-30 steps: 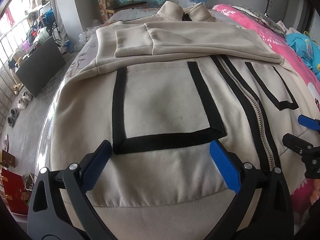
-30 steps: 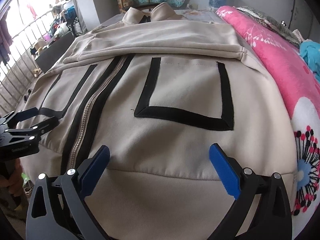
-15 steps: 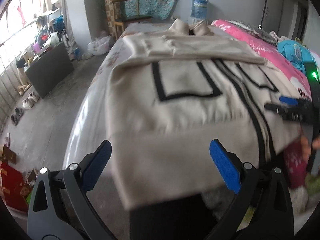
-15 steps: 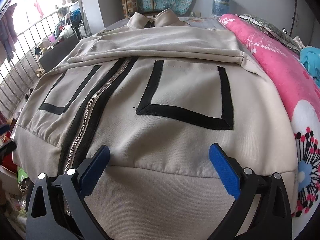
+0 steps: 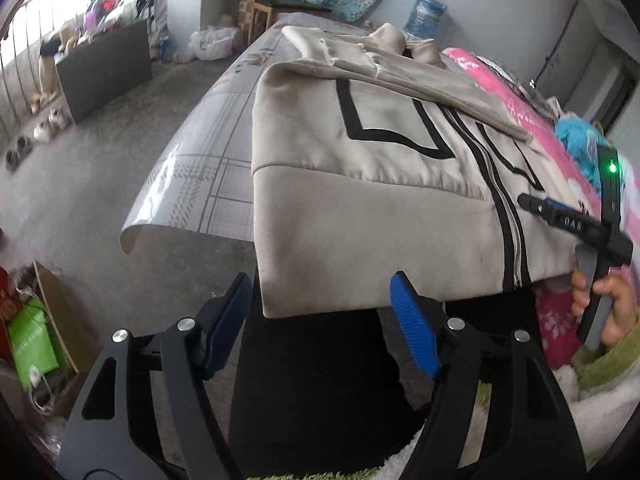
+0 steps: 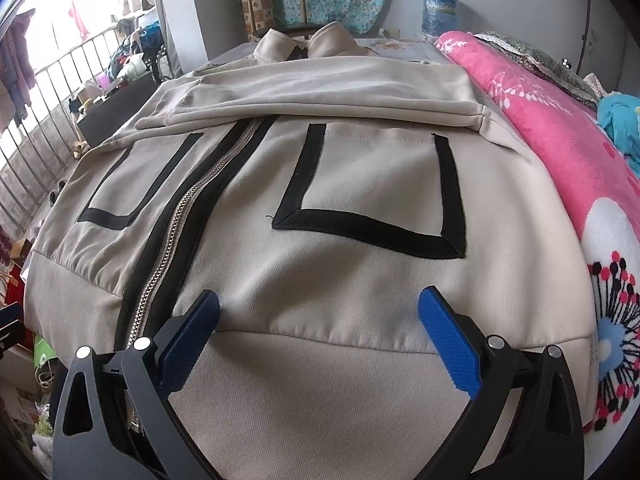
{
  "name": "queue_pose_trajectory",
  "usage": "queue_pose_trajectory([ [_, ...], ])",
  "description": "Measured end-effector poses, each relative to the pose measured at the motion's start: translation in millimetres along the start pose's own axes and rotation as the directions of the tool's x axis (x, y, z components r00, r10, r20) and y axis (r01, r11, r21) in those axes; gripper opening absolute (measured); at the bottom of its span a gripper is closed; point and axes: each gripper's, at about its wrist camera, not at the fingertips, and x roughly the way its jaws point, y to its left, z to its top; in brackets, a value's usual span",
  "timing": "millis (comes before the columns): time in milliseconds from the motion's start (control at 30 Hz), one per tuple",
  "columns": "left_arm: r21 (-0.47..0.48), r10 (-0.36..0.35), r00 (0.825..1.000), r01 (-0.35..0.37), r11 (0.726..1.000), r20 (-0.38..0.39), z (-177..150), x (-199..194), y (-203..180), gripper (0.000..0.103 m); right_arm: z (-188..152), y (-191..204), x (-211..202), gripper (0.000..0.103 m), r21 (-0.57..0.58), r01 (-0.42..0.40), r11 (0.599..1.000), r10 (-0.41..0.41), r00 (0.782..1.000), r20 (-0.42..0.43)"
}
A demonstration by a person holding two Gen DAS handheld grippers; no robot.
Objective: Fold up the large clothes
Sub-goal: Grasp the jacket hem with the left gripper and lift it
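A beige zip jacket (image 5: 360, 216) with black trim lies face up on the bed, its sleeves folded across the chest (image 6: 320, 96). My left gripper (image 5: 320, 304) sits at the jacket's left hem corner, which overhangs the bed edge. Its jaws are closing with that hem corner between them, and the pads stand clear of the cloth. My right gripper (image 6: 318, 320) hovers open over the hem band to the right of the zipper (image 6: 176, 232), gripping nothing. The left wrist view also shows the right gripper (image 5: 560, 216), held in a hand (image 5: 612, 308).
A pink floral blanket (image 6: 560, 152) runs along the jacket's right side. A grey patterned sheet (image 5: 208, 152) covers the bed to its left, with bare floor beyond. A dark cabinet (image 5: 104, 68), shoes and a green bag (image 5: 32, 344) stand on the floor. The person's dark trousers (image 5: 312, 380) are below the hem.
The left gripper has moved left from over the left pocket to the jacket's hem corner off the bed edge, rolled a little, and its jaws have narrowed. The right gripper has stayed put.
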Motion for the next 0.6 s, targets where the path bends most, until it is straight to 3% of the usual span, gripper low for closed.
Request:
queue_pose_trajectory([
  [333, -0.091, -0.075, 0.997, 0.071, 0.993, -0.036, 10.6, 17.9, 11.4, 0.067, 0.1, 1.1, 0.2, 0.097, 0.009, 0.008, 1.0, -0.008, 1.0, -0.004],
  [500, -0.009, -0.085, 0.996, 0.086, 0.996, 0.014, 11.8, -0.8, -5.9, 0.067, 0.3, 1.0, 0.2, 0.097, 0.009, 0.009, 1.0, -0.009, 1.0, -0.004],
  [600, 0.029, -0.065, 0.997, 0.064, 0.998, 0.035, 11.7, -6.2, -13.8, 0.06, 0.4, 1.0, 0.1, 0.097, 0.01, 0.009, 1.0, -0.009, 1.0, -0.004],
])
